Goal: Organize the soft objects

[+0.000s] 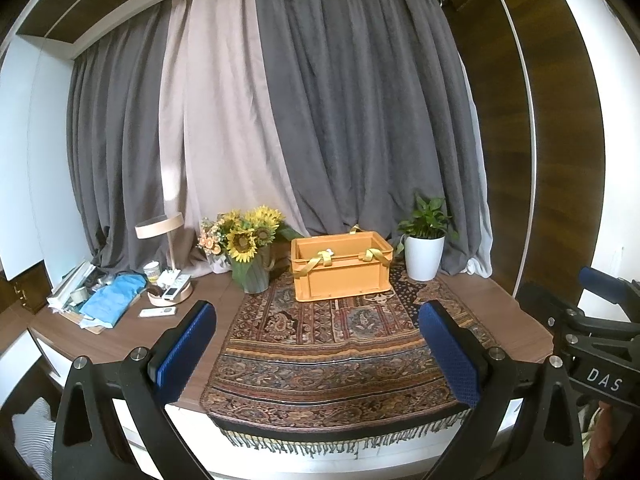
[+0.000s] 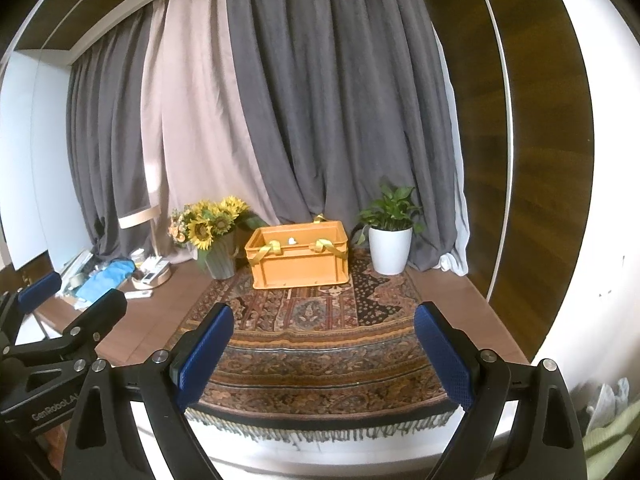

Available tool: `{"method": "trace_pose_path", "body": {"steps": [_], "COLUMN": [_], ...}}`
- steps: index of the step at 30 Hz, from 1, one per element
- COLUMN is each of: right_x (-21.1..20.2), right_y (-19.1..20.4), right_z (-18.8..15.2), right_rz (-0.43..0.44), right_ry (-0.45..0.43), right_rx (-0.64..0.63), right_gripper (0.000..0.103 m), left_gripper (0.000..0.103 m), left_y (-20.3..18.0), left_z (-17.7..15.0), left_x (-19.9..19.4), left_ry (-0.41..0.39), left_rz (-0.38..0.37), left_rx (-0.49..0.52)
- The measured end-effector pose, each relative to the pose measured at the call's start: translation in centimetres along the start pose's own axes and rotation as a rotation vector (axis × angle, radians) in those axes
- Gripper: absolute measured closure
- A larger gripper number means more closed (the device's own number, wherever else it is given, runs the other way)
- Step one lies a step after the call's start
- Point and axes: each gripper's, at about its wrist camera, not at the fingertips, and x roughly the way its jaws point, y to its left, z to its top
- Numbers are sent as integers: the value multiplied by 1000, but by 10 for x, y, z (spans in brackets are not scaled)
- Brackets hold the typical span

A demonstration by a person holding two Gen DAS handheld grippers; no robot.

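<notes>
An orange plastic crate (image 1: 342, 266) (image 2: 298, 256) stands at the back of a patterned rug (image 1: 340, 356) (image 2: 320, 344) on the wooden table. Yellow straps hang over its front rim and a small white thing shows inside. My left gripper (image 1: 318, 354) is open and empty, held before the table's front edge. My right gripper (image 2: 324, 356) is open and empty too, at the same front edge. The right gripper's body shows at the right of the left wrist view (image 1: 592, 344). The left gripper's body shows at the left of the right wrist view (image 2: 60, 344).
A sunflower vase (image 1: 250, 256) (image 2: 214, 242) stands left of the crate, a white potted plant (image 1: 424, 250) (image 2: 390, 242) right of it. A lamp (image 1: 168, 256), a blue cloth (image 1: 114, 298) and remotes crowd the table's left end. Grey curtains hang behind.
</notes>
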Motion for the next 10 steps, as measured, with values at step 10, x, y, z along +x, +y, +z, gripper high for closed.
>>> {"method": "trace_pose_path", "body": {"steps": [10], "right_x": [5], "right_y": [-4], "right_z": [0], "right_rz": [6], "right_ry": [13], "right_rx": [-3], "right_gripper": [10], "left_gripper": [0], "left_y": [5], "left_z": [0], "left_x": [4], "left_ry": [9], "left_rz": [-8], "left_rx": [-1]}}
